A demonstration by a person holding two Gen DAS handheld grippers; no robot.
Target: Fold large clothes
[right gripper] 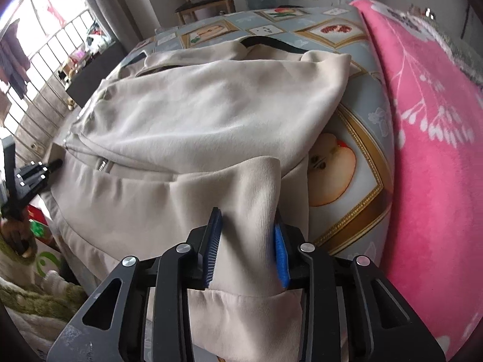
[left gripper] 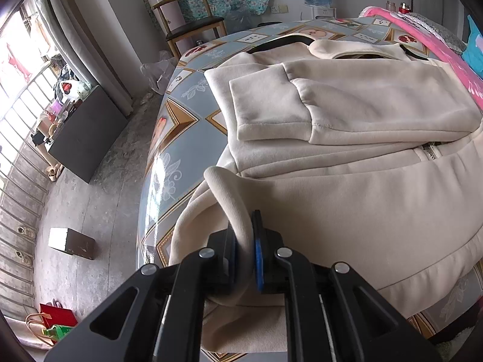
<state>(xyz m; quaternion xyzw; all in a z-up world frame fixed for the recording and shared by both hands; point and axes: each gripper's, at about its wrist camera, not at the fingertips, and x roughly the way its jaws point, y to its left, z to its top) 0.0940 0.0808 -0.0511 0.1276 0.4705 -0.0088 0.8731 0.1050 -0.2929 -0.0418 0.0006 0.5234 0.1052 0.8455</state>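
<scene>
Left wrist view: the left claw (left gripper: 244, 241) is pinching a bunched bit of the cream jacket's (left gripper: 362, 114) hem at the near left corner, by the edge of the table (left gripper: 181, 138). The jacket lies flat on the patterned tablecloth, stretching straight away from the claw toward the collar, with both sleeves (left gripper: 271, 108) folded across its chest. The claw is held low and level, pointing up the length of the garment.

Right wrist view: the right claw (right gripper: 246, 241) grips the hem's other near corner, its pads pressed into a thick fold of cloth, beside the pink blanket (right gripper: 428, 138). The left claw (right gripper: 33, 175) shows off to the left, level with it. With both near corners held, the likely next move is lifting the hem forward toward the collar.
</scene>
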